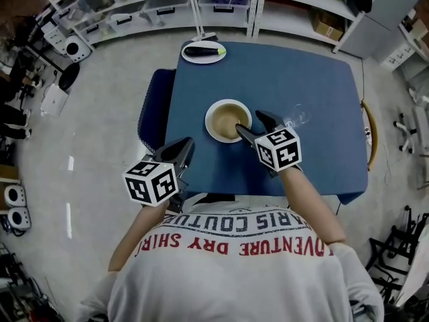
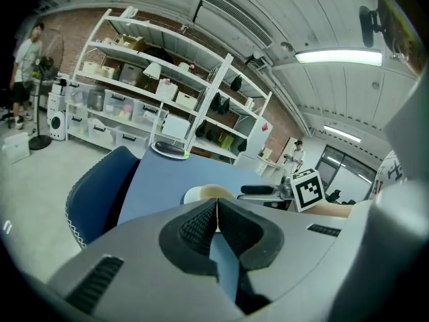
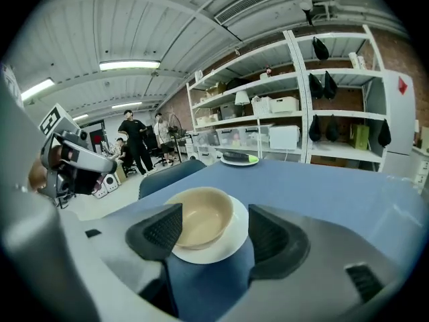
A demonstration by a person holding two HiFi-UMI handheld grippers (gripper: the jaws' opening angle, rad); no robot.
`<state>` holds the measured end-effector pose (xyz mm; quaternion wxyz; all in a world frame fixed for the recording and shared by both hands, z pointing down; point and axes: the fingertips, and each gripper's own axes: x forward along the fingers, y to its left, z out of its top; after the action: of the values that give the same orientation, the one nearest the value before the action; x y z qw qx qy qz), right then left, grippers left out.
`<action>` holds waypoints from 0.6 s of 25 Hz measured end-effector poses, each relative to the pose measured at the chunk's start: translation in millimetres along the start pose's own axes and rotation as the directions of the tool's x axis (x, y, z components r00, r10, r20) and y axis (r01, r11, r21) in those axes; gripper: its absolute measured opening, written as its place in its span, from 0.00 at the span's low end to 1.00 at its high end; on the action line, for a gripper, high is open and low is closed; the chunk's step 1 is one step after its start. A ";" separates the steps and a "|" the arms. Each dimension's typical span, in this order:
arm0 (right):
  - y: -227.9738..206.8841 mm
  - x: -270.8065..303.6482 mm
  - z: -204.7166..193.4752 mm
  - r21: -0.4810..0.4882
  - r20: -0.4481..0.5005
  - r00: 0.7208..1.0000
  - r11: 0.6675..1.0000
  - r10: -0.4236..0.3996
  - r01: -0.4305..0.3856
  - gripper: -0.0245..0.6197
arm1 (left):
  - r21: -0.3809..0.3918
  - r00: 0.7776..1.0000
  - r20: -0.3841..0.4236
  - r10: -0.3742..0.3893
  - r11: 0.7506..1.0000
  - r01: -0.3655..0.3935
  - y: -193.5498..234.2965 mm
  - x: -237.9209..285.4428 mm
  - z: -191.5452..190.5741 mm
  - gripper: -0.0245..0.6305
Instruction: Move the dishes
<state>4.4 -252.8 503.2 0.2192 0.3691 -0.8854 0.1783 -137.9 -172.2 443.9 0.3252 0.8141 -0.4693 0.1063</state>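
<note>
Shelving (image 1: 167, 9) packed with bins and boxes lines the far side of a workshop, and in front of it stands a desk (image 1: 322, 92) under a blue cover. At the desk's left edge is a dark blue chair (image 1: 153, 109). Just inside it, over the near left corner, hovers the left hand-held gripper (image 2: 216, 213), its jaws pressed together with nothing between them. On the far left corner lies a small plate (image 1: 203, 51) carrying something dark with a green end. In the middle of the desk a tan bowl (image 1: 228, 119) sits in a white plate (image 1: 213, 131). The right hand-held gripper (image 3: 213, 232) hangs just near and right of that pair, its jaws spread wide toward the bowl and touching nothing. What looks like clear glassware (image 1: 299, 116) stands further right. By my reading the task has barely begun: no dish is gripped or lifted, so all the moving is left to do.
</note>
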 end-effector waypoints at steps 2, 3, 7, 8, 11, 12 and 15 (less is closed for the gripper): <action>-0.7 7.1 -5.6 0.019 -0.016 1.000 1.000 0.006 -0.006 0.50 | -0.006 1.000 -0.002 0.007 1.000 -0.007 4.6 0.5 -0.5 0.08; -1.3 10.6 -8.0 0.033 -0.024 1.000 0.999 0.009 -0.008 0.50 | -0.008 1.000 -0.004 0.010 1.000 -0.010 6.6 0.8 -0.4 0.08; -4.1 23.5 -15.7 0.133 -0.050 0.999 0.991 0.019 -0.012 0.50 | -0.010 1.000 -0.013 0.019 1.000 -0.019 13.2 1.8 0.0 0.08; -4.2 26.1 -16.8 0.155 -0.053 0.998 0.988 0.023 -0.015 0.49 | -0.011 1.000 -0.015 0.021 1.000 -0.022 14.8 1.8 0.0 0.08; -3.4 30.6 -19.4 0.213 -0.058 0.998 0.977 0.035 -0.022 0.47 | -0.017 0.999 -0.021 0.028 0.999 -0.028 18.6 1.3 -0.8 0.08; -3.3 31.2 -20.1 0.241 -0.058 0.998 0.970 0.039 -0.024 0.43 | -0.018 0.999 -0.023 0.029 0.999 -0.030 19.2 1.2 -1.4 0.08; -5.4 33.1 -21.8 0.327 -0.054 0.998 0.945 0.041 -0.021 0.28 | -0.014 0.999 -0.027 0.032 0.999 -0.033 19.5 1.5 -2.1 0.08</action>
<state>-6.9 -265.0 539.6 0.1788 0.3808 -0.8425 0.3366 -153.0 -178.7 454.5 0.3357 0.8024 -0.4789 0.1192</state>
